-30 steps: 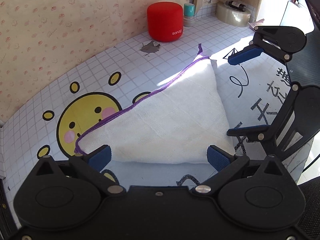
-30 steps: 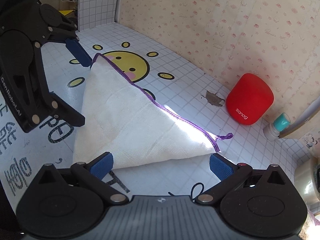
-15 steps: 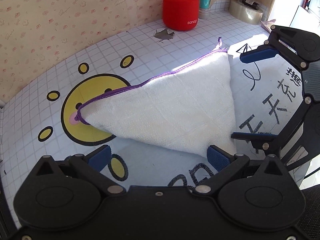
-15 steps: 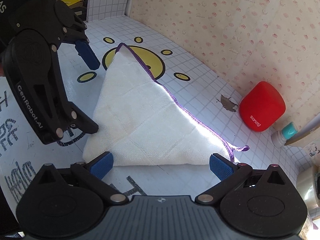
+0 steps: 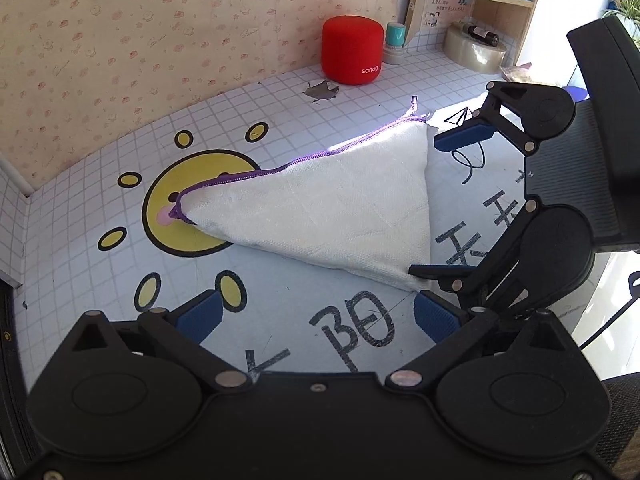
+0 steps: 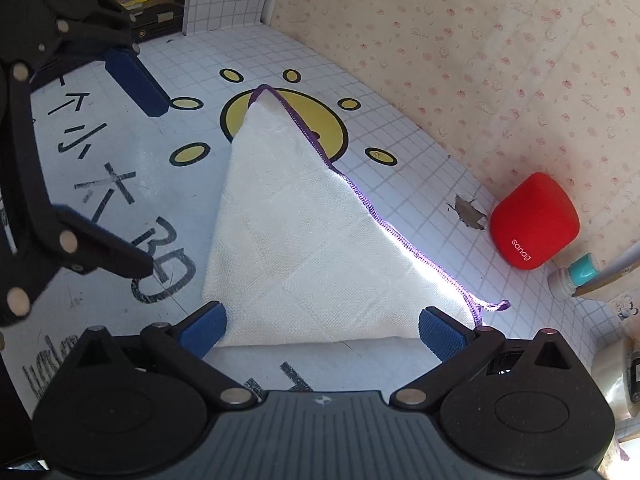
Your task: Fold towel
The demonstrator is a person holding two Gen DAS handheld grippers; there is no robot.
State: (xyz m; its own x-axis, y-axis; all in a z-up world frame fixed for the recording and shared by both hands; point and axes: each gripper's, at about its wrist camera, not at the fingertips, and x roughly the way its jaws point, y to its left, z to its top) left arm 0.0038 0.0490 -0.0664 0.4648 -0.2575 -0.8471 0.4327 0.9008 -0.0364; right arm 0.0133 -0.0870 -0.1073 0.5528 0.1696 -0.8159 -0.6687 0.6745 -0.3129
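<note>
A white towel (image 5: 332, 212) with a purple stitched edge lies flat on the table, folded into a triangle; it also shows in the right wrist view (image 6: 316, 252). My left gripper (image 5: 316, 320) is open and empty, held back from the towel's near edge. My right gripper (image 6: 320, 330) is open and empty, its blue pads (image 6: 442, 334) just short of the towel's short side. The right gripper shows in the left wrist view (image 5: 448, 208), at the towel's right side. The left gripper shows in the right wrist view (image 6: 136, 168), left of the towel.
The table (image 5: 280, 312) has a grid-pattern cover with a yellow sun face and black lettering. A red speaker (image 5: 352, 55), a small teal-capped bottle (image 5: 394, 42) and a tape roll (image 5: 474, 53) stand at the back by the wall. A black chair (image 5: 608, 120) is at the right.
Both grippers have pulled back and up from the towel, which lies still. The left gripper moved farthest from the towel's near edge.
</note>
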